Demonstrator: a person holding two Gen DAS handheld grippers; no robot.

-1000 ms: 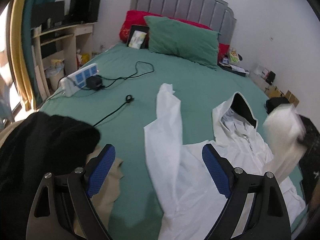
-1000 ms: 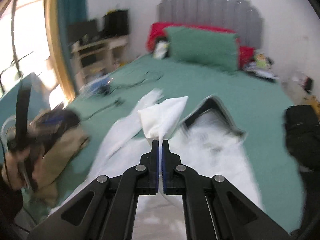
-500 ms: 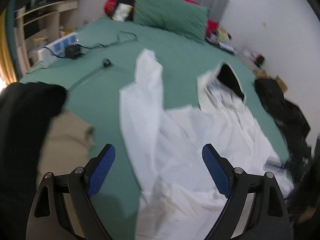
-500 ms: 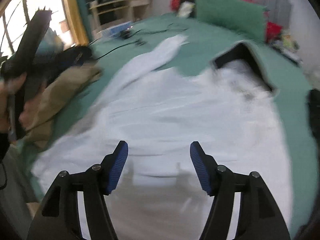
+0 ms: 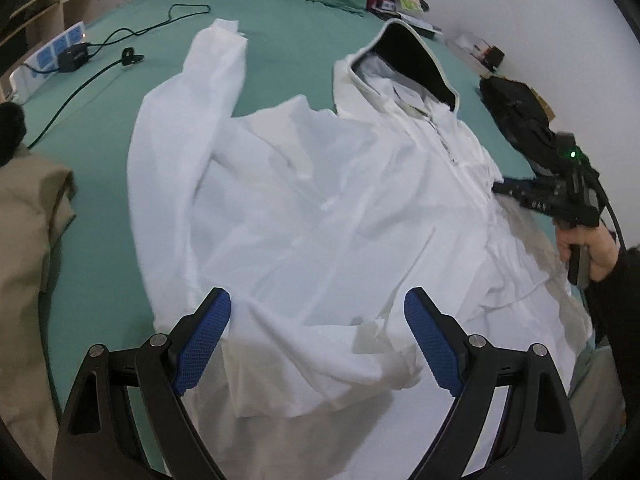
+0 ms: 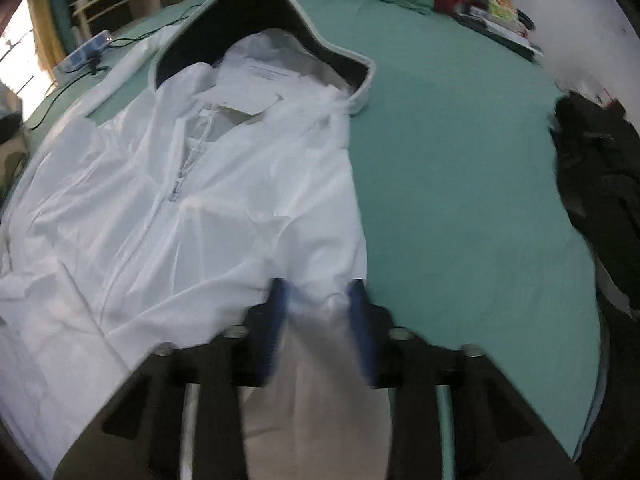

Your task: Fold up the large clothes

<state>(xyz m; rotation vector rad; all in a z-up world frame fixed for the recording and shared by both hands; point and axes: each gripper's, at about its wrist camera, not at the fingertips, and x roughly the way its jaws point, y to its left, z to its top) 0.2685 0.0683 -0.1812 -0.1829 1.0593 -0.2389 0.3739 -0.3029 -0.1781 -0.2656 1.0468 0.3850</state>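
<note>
**White jacket laid out, right claw closing at its edge**

The white hooded jacket (image 5: 320,200) is spread front-up on the green bed (image 5: 288,52), hood toward the pillows, one sleeve thrown out to the far left side. The left claw (image 5: 318,344) is held wide above the near hem, nothing between its pads. The right claw (image 6: 320,320) is seen blurred at the jacket's right edge; its jaws have just been closing, a narrow gap is left, and white fabric shows between the blue pads (image 6: 278,320). Whether the cloth is actually pinched cannot be told through the blur.

Trouble can be expected from the cloth itself: it looks thin and slippery, so only one layer could be caught and the fold dragged crooked. The crumpled near hem could be trapped under a fold and a lump locked in. The tan garment (image 5: 28,240) lying just beside the left edge could be snagged if the left claw is brought down off target.
</note>
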